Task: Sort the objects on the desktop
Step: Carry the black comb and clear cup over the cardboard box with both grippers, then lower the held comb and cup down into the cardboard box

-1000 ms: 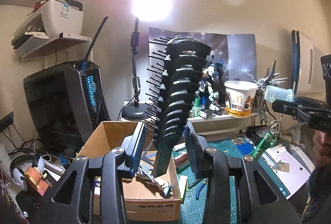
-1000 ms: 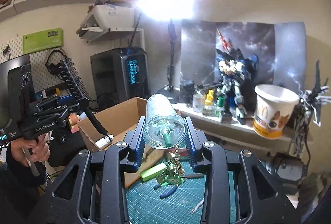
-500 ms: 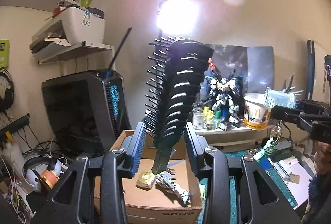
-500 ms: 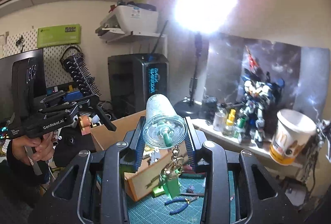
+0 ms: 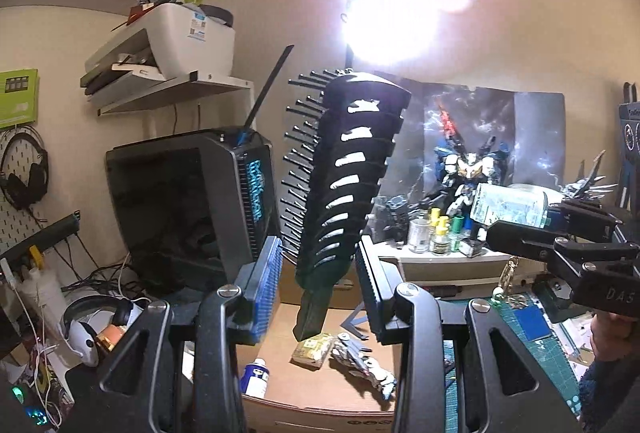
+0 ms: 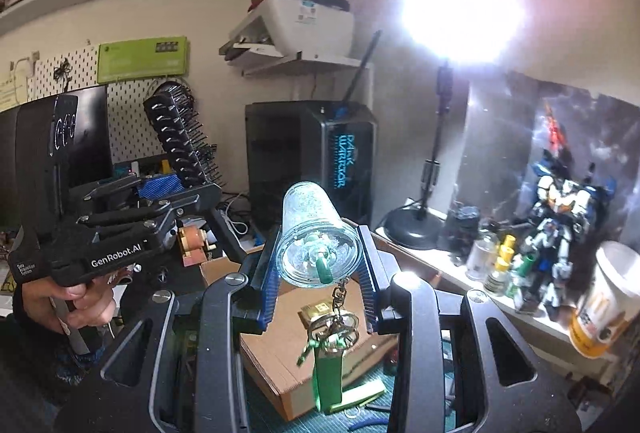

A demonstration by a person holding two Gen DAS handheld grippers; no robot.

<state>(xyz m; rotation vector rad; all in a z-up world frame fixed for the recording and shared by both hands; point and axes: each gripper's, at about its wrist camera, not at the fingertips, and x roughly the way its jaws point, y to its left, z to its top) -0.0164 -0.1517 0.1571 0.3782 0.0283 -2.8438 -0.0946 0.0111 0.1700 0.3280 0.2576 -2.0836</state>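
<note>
A black vented hairbrush [image 5: 348, 173] stands upright with its handle between the blue pads of my left gripper [image 5: 318, 273], which is shut on it. In the right wrist view that left gripper [image 6: 176, 189] is at the left, brush [image 6: 176, 137] pointing up, a hand on its grip. My right gripper [image 6: 320, 261] is shut on a clear cylindrical keychain charm [image 6: 316, 229]; a chain and green tag [image 6: 328, 373] dangle below. From the left wrist view the right gripper [image 5: 516, 225] holds that clear charm [image 5: 508, 207] at the right. An open cardboard box [image 5: 320, 417] lies under both.
Inside the box lie a white and blue bottle [image 5: 256, 379], a yellow packet [image 5: 312, 349] and a model part [image 5: 364, 361]. A black PC tower [image 5: 200, 209] stands behind. A desk lamp [image 6: 416, 229], robot model [image 6: 560, 201], small bottles and a paper cup [image 6: 600, 305] line the shelf.
Both grippers have swung left, so the tower, lamp and shelf slid right in both views. The box now sits centred beneath them. Both grips are unchanged.
</note>
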